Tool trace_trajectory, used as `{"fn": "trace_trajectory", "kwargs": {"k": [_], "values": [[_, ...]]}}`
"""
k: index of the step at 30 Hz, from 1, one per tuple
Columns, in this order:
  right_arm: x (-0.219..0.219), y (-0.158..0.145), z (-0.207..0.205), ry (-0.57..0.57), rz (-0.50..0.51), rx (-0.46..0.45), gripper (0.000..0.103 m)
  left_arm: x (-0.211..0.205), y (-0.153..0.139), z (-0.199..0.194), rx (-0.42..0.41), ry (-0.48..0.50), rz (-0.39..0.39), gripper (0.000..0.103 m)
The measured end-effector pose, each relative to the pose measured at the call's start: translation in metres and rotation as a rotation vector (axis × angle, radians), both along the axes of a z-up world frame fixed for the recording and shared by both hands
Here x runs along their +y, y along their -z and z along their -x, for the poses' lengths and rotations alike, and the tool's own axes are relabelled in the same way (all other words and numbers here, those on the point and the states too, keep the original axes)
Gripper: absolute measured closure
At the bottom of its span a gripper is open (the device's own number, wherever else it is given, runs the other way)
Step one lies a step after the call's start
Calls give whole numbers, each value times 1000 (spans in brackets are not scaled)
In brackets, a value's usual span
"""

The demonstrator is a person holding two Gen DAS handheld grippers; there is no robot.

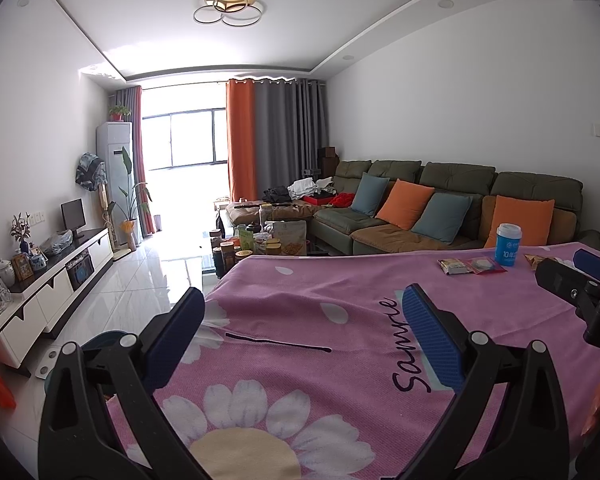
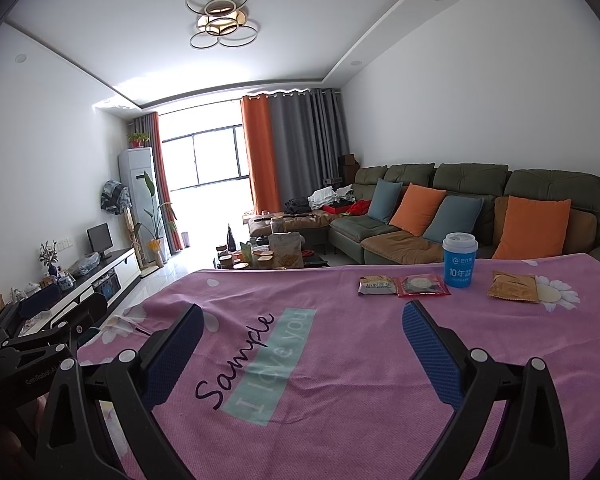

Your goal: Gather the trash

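Observation:
A blue paper cup (image 2: 459,261) with a white lid stands near the far right of a pink flowered tablecloth (image 2: 300,360). Left of it lie a pale snack wrapper (image 2: 376,285) and a red wrapper (image 2: 422,285); right of it lies a golden-brown wrapper (image 2: 513,286). The cup (image 1: 507,245) and wrappers (image 1: 471,266) also show in the left wrist view. My right gripper (image 2: 304,322) is open and empty above the cloth, short of the trash. My left gripper (image 1: 303,306) is open and empty over the cloth's left part.
A dark thin stick (image 1: 278,343) lies on the cloth between the left fingers. Behind the table stand a green sofa (image 2: 460,216) with orange and blue cushions and a cluttered coffee table (image 2: 268,256). A TV cabinet (image 1: 52,280) runs along the left wall.

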State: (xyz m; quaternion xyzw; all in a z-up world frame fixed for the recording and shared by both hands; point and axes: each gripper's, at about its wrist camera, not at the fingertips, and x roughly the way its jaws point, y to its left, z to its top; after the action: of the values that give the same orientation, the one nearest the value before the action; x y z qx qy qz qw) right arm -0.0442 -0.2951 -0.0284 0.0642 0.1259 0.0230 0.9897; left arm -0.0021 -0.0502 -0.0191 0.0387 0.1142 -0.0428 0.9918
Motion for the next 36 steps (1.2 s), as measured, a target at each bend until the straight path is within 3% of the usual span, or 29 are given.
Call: {"fn": "trace_trajectory", "kwargs": {"k": [36], "values": [[2, 2, 3, 8, -15, 7, 7, -8, 7, -6, 28, 12, 1, 6]]}}
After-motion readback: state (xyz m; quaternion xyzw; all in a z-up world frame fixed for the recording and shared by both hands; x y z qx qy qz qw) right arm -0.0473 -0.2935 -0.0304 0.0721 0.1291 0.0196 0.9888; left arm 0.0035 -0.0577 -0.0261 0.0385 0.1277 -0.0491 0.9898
